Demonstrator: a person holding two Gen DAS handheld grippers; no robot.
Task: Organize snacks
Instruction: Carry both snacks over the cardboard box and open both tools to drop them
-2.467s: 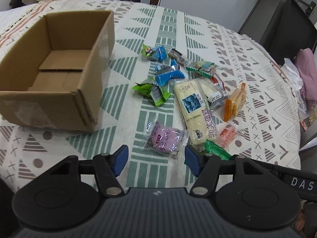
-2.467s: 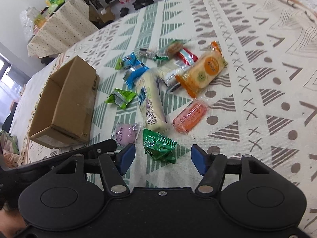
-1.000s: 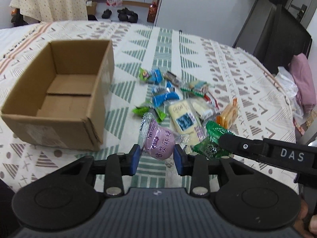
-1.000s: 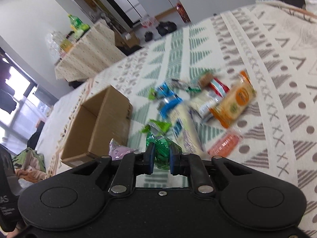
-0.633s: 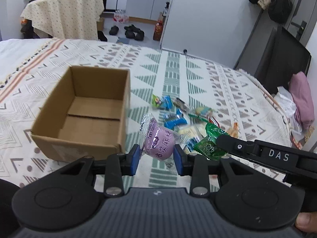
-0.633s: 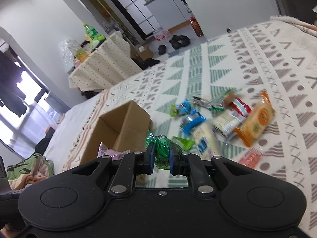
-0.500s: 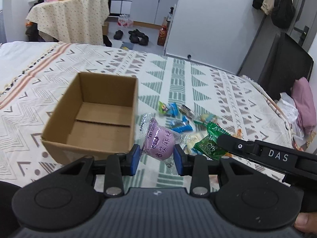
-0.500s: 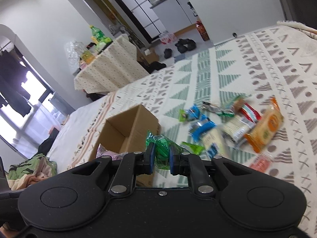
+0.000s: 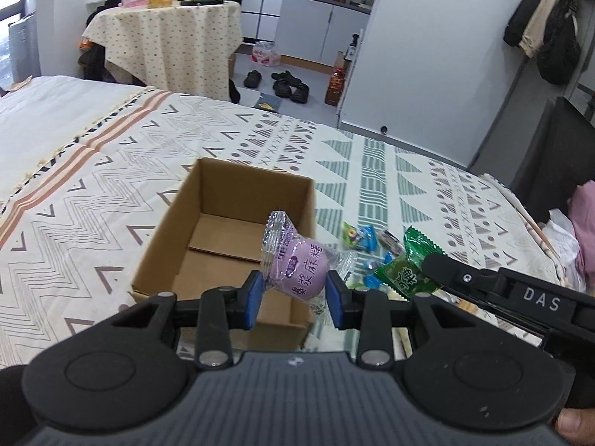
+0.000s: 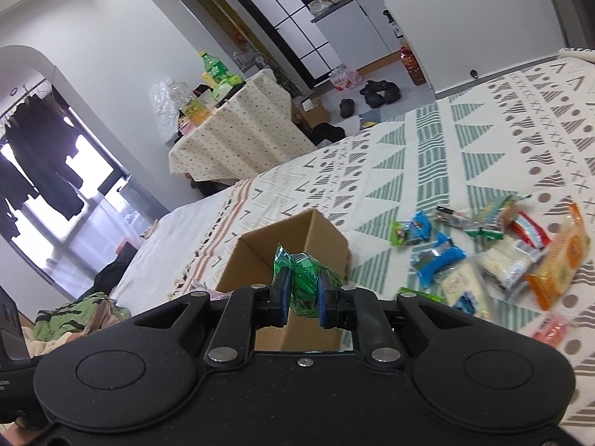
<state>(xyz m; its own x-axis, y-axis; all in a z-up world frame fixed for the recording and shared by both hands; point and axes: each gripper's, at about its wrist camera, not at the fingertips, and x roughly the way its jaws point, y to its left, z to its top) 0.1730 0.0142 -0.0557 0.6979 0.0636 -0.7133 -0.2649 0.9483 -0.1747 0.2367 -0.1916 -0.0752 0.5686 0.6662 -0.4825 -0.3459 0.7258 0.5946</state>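
Observation:
My left gripper (image 9: 295, 297) is shut on a purple round snack in clear wrap (image 9: 297, 265), held in the air over the near right corner of the open cardboard box (image 9: 208, 219). My right gripper (image 10: 301, 293) is shut on a green snack packet (image 10: 303, 273), lifted in front of the same cardboard box (image 10: 316, 236). In the left wrist view that green packet (image 9: 407, 273) shows at the tip of the right gripper's black finger (image 9: 483, 286), just right of the box. The box interior holds no snacks.
Several loose snacks lie on the patterned cloth right of the box: blue packets (image 10: 437, 254), an orange cracker pack (image 10: 557, 260), a pale cake bar (image 10: 461, 290), a pink one (image 10: 550, 329). A second table with bottles (image 9: 163, 37) stands beyond. A thumb (image 9: 574, 422) shows at the lower right.
Both grippers shut on their snacks, lifted them off the cloth and have risen and moved left toward the box, which now sits more centred below them.

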